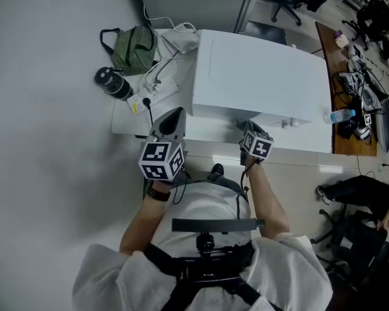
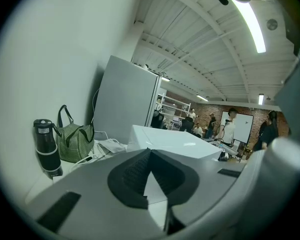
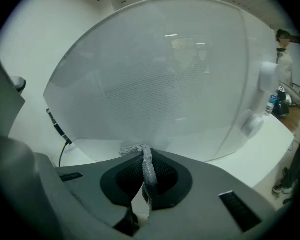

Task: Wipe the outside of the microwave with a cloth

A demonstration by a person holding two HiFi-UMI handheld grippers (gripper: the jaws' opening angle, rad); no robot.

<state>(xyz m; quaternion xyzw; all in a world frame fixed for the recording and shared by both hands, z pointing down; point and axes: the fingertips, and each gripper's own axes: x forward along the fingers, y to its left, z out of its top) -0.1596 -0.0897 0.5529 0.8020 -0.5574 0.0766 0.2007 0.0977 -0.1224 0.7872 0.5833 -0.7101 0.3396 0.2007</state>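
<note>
Grey cloth, plain only in the right gripper view, pinched in right tongs, perhaps touching microwave; left tongs closed, empty.

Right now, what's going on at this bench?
A person stands at a white table with a two-jaw gripper in each hand. The right gripper is shut on a strip of grey woven cloth and points at the front door of the white box-shaped microwave, low and close; whether the cloth touches it cannot be told. The left gripper is shut on nothing and points past the microwave's left side.
</note>
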